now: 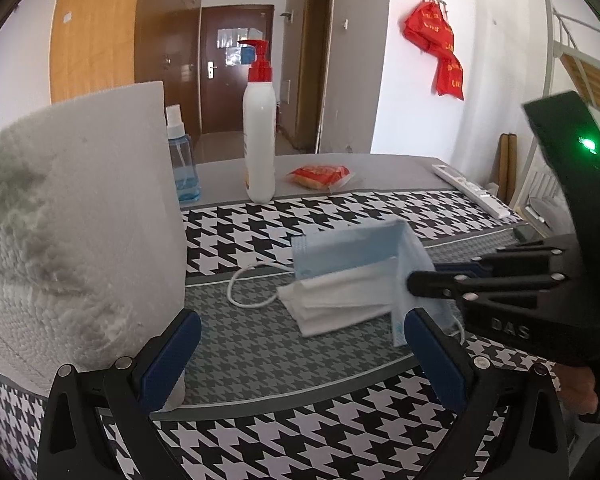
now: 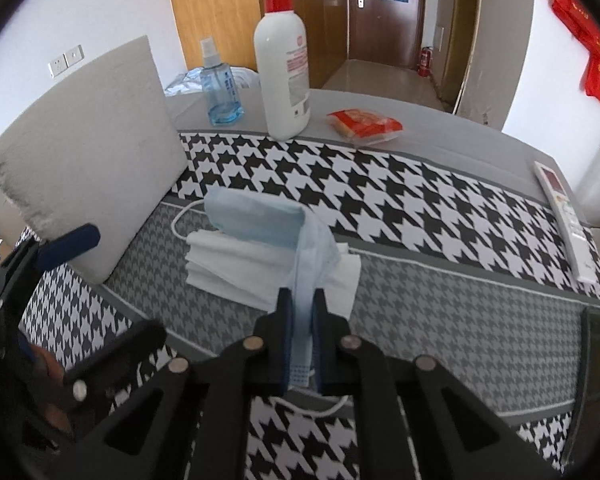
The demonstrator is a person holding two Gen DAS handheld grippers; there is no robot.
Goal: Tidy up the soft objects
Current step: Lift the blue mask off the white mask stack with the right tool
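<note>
A light blue face mask (image 2: 256,216) lies partly over a stack of folded white cloths (image 2: 236,268) on the houndstooth tablecloth (image 2: 420,208). My right gripper (image 2: 302,294) is shut on the mask's near end and pulls it up off the stack; its ear loop (image 2: 312,408) hangs below the jaws. In the left wrist view the right gripper (image 1: 412,284) comes in from the right and pinches the mask (image 1: 352,248). My left gripper (image 1: 302,318) stands open just in front of the cloths (image 1: 332,300), holding nothing. Its left pad (image 1: 172,356) sits by the corner of a white foam pad (image 1: 80,220).
A white pump bottle (image 2: 284,68), a blue spray bottle (image 2: 220,88) and a red snack packet (image 2: 364,122) stand at the table's far side. A white remote (image 2: 568,220) and a dark phone (image 2: 596,344) lie at the right edge. The foam pad (image 2: 92,160) leans at the left.
</note>
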